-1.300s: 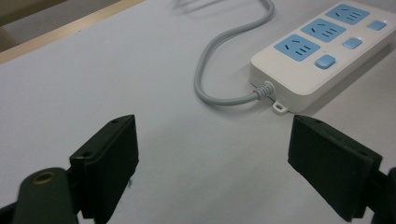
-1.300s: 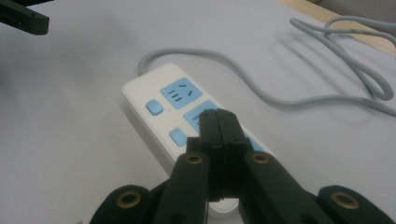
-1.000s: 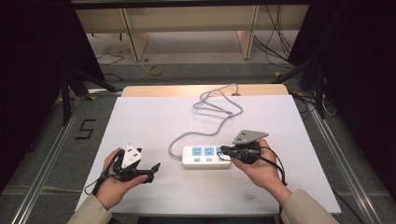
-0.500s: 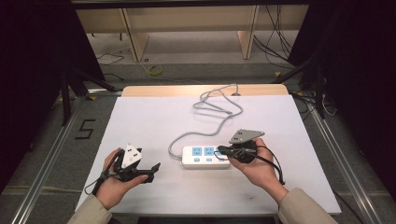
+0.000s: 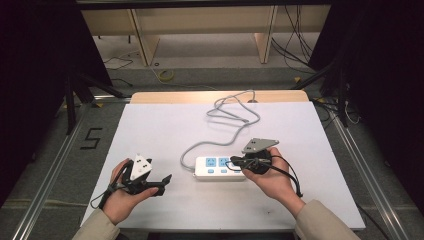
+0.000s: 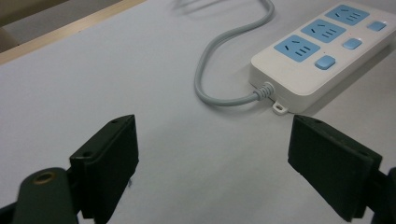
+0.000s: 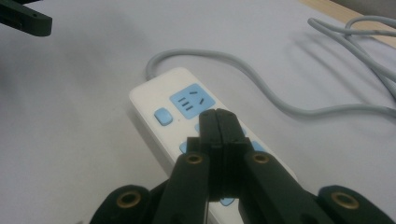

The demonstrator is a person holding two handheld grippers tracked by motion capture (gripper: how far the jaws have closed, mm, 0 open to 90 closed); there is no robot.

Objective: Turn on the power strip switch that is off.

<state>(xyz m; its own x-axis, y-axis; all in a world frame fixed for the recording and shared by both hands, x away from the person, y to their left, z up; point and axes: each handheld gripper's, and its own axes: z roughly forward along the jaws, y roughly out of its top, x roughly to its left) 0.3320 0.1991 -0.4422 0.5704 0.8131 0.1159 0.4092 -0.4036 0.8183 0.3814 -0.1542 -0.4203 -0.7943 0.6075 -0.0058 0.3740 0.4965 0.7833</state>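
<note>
A white power strip point(image 5: 216, 168) with blue sockets and buttons lies flat near the table's front middle, and its grey cable point(image 5: 235, 116) loops toward the far edge. My right gripper point(image 5: 233, 161) is shut with nothing between its jaws. Its tips point(image 7: 218, 122) hover over the strip point(image 7: 161, 99) near the middle socket; contact is unclear. My left gripper point(image 5: 165, 181) is held at the front left, a short way left of the strip. Its jaws stand wide open point(image 6: 215, 163) and point at the strip's cable end point(image 6: 322, 51).
The white table top point(image 5: 165, 125) has a wooden strip along its far edge. Beyond it are shelf legs and loose cables on the floor. Dark curtains flank both sides. The other gripper's jaw point(image 7: 25, 19) shows at the top left of the right gripper view.
My right gripper has slid left, so its shut tips now lie over the power strip. The left gripper has stayed where it was.
</note>
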